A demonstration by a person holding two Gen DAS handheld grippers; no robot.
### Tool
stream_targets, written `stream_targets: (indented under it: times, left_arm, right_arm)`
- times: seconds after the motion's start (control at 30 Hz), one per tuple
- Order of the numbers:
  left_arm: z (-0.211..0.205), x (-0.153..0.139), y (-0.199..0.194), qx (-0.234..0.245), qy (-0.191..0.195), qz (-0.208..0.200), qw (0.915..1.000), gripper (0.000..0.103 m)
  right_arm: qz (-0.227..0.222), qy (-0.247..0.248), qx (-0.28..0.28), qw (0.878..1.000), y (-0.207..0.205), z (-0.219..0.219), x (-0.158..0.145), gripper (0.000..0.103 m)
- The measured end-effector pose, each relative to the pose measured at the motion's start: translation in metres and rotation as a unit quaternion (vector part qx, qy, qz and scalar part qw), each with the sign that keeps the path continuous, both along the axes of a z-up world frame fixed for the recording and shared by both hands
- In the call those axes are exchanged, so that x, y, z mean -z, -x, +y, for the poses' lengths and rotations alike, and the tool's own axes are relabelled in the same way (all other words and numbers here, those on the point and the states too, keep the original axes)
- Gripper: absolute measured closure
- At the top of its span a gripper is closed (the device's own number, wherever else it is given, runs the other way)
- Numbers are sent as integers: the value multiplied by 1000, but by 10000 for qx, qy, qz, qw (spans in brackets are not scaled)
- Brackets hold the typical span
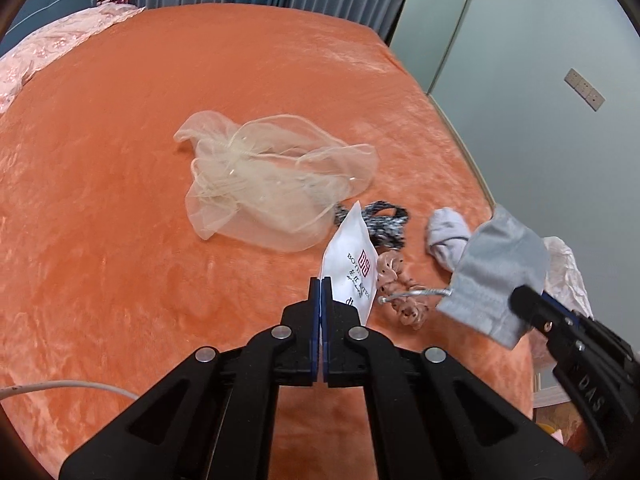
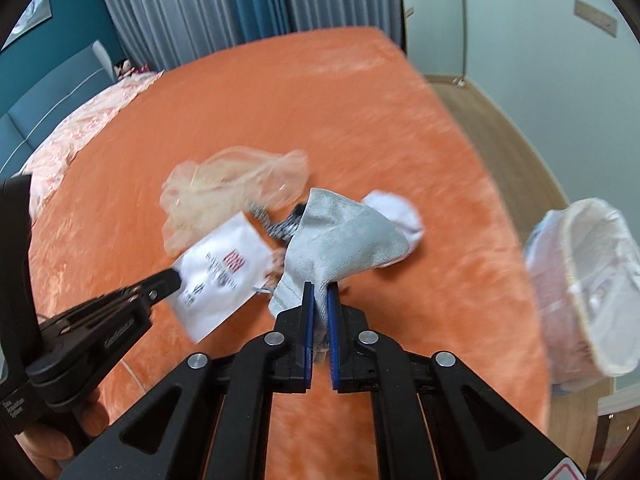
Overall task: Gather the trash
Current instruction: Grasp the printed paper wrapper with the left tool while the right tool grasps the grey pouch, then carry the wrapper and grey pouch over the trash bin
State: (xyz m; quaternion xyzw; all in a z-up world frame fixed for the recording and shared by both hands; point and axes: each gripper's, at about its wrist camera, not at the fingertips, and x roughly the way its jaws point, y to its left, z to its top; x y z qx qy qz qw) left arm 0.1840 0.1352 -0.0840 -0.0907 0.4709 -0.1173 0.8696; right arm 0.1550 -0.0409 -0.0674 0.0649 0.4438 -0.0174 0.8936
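The left gripper (image 1: 321, 280) jaws pinch the white packet (image 1: 352, 264); right gripper (image 2: 319, 294) jaws clamp the grey pouch (image 2: 340, 240).

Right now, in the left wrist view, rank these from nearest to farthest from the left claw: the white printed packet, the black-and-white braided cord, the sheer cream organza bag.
1. White printed packet: pinched in the left claw, leaning right.
2. Black-and-white braided cord: just beyond the packet, slightly right.
3. Sheer cream organza bag: farthest, ahead and left, on the orange blanket.
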Motion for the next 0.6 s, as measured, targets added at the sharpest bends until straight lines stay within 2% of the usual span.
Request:
stream_targets:
  times: [0.3, 0.6]
  left_arm:
    - [-50, -49, 27, 483, 78, -411, 9980, 103]
    - [-118, -80, 41, 1072, 244, -599, 9921, 103]
  right_arm:
    - [-368, -75, 890, 9953, 34, -75, -38, 97]
    - [-687, -224, 1944, 9783, 73, -156, -57, 97]
